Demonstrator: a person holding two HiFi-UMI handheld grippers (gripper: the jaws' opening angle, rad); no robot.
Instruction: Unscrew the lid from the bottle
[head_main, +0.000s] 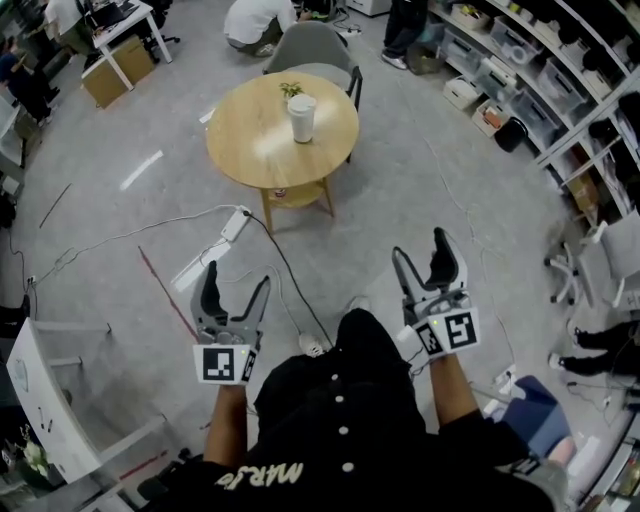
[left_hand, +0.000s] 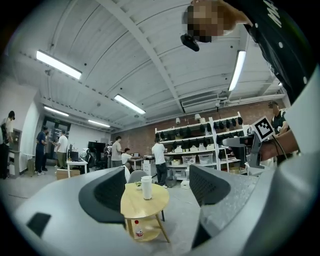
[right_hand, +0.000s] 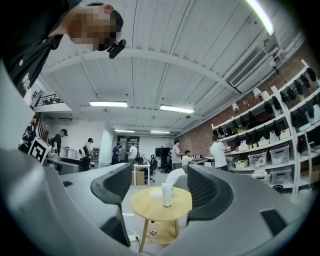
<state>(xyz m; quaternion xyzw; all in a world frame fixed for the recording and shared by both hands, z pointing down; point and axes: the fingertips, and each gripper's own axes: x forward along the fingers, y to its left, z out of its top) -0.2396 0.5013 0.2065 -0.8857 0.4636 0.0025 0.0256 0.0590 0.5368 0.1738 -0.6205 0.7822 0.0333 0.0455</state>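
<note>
We hold two grippers, left gripper (head_main: 237, 278) and right gripper (head_main: 420, 245), both with jaws spread apart and empty, well apart from one round wooden table (head_main: 230, 150). On it one white bottle (head_main: 301, 118) stands upright near one small plant (head_main: 291, 90); we cannot tell the lid from the bottle at this range. One red-labelled small bottle (left_hand: 138, 231) stands under the table, nearly hidden in the head view.

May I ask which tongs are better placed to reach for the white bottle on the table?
Left, marginally: the left tongs line up closer with the bottle than the right tongs; both are open, empty, distant.
</note>
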